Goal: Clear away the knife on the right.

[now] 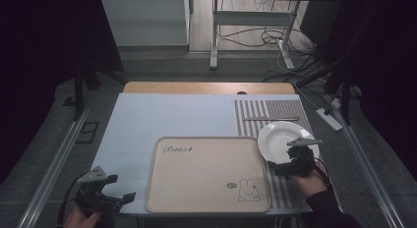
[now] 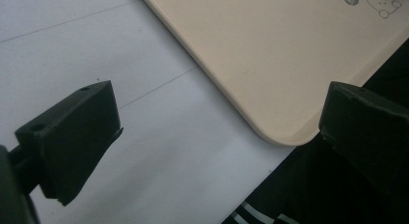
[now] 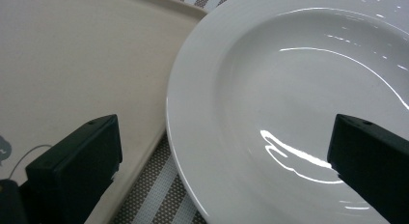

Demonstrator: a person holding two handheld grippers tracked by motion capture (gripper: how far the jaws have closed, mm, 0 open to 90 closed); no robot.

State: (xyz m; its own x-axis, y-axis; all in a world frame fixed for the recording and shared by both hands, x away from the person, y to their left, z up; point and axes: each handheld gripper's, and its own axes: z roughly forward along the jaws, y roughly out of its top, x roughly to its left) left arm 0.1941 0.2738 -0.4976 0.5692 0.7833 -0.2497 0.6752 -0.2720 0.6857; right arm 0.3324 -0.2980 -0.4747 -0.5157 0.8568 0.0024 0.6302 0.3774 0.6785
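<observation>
Two claws, both spread and empty, work over my desk. My right claw hangs at the near rim of the plate; in the right gripper view its jaws straddle that rim, one jaw over the gap toward the tray, the other over the plate's shallow well. I judge the plate to be glazed ceramic: stiff, fairly heavy, slippery and easily chipped. The best hold is probably the flat rim, one jaw above and one beneath, closed gently. It lies on the striped mat, just beside the tray's right edge and directly ahead of my right claw. My left claw rests well apart from the plate, near the tray's near left corner, which sits between its open jaws in the left gripper view.
</observation>
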